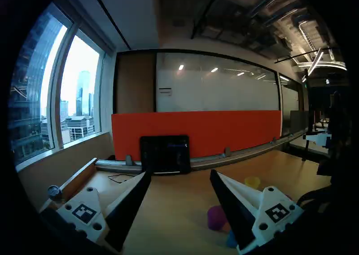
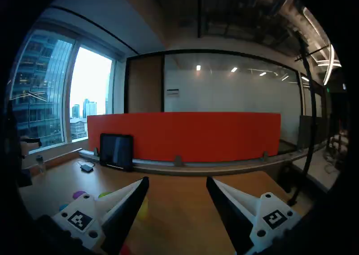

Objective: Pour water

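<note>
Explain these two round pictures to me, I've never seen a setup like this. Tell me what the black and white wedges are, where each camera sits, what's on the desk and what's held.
No robot here: a person carries a two-fingered claw in each hand, and a wide-angle camera rides on each, looking forward along its fingers. The wedges are those fingers. The left gripper view looks past the left claw, the right gripper view past the right claw. Both claws are open and hold nothing. Below is a wooden desk with a dark tablet standing before an orange divider, and small cups: a purple cup, a yellow cup and a blue cup partly behind a finger.
</note>
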Available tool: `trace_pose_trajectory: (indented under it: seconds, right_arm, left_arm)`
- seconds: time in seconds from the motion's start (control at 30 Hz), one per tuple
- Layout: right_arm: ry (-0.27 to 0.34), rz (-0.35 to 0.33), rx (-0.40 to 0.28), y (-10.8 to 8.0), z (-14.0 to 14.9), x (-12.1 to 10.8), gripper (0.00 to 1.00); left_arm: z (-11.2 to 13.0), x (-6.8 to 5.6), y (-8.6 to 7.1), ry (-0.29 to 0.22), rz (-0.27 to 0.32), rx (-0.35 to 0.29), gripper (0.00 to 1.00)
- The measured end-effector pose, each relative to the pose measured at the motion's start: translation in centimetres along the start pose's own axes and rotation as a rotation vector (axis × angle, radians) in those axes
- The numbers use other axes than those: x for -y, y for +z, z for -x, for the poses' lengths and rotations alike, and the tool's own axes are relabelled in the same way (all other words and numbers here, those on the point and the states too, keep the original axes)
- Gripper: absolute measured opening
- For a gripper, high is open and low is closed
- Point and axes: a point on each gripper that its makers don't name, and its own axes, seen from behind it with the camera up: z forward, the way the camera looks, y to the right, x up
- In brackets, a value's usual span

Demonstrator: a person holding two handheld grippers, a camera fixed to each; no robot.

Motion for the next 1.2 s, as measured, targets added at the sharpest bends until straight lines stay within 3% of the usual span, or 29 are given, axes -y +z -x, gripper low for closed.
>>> trace_pose_trajectory:
  seconds: [0.3,0.63,0.87,1.2]
  right_arm:
    - [0.014,-0.035,-0.024,0.1,-2.5,0.5,0.99]
    - [-0.018,-0.196,-0.008,-0.8,-3.1,3.5,0.99]
    - [-0.021,-0.309,0.005,-1.2,-3.5,5.7,0.99]
    - [-0.027,-0.391,0.015,-1.1,-3.7,7.1,0.99]
  left_arm:
    - [-2.5,-1.1,0.5,-0.026,0.064,-0.011,0.98]
    - [-1.8,-2.7,0.4,-0.017,0.172,0.007,0.98]
    - [-1.3,-4.5,0.2,-0.014,0.27,0.025,0.98]
    - [0.2,-6.3,0.3,-0.005,0.371,0.055,0.98]
